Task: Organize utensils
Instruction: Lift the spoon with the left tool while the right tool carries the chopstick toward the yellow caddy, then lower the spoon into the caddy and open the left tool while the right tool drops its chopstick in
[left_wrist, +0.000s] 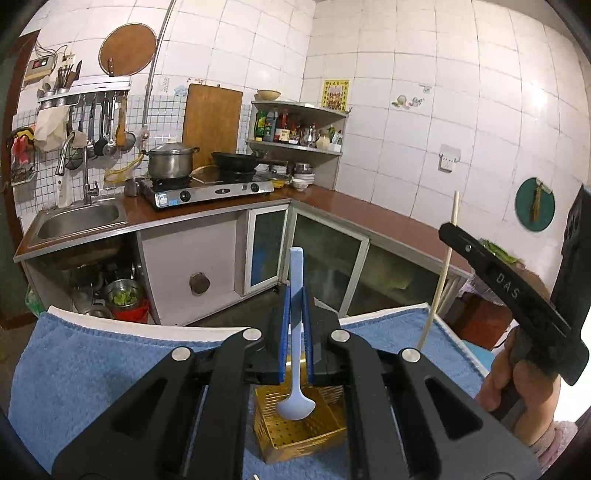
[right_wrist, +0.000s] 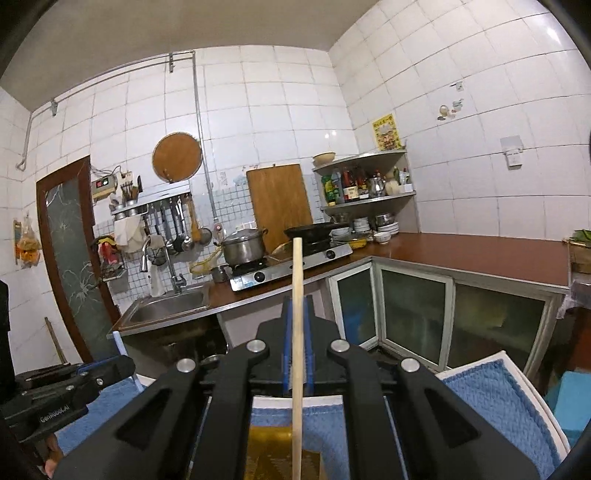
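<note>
My left gripper (left_wrist: 296, 295) is shut on a light blue spoon (left_wrist: 296, 402). The spoon stands upright, handle up and bowl down, above a gold perforated basket (left_wrist: 295, 435) on a blue towel (left_wrist: 92, 369). My right gripper (right_wrist: 297, 306) is shut on a wooden chopstick (right_wrist: 297, 332), also held upright, over the same gold basket (right_wrist: 269, 454). In the left wrist view the right gripper (left_wrist: 448, 227) shows at the right edge, held by a hand (left_wrist: 517, 387), with the chopstick (left_wrist: 441, 277) passing down through it. The left gripper's body (right_wrist: 66, 391) appears at the lower left of the right wrist view.
The towel covers a white table (left_wrist: 384, 317). Beyond it runs an L-shaped brown kitchen counter (left_wrist: 369, 210) with a sink (left_wrist: 77, 221), a gas stove (left_wrist: 210, 190) carrying a steel pot (left_wrist: 171, 160) and a dark pan (left_wrist: 236, 160), and a corner shelf (left_wrist: 295, 144) of bottles.
</note>
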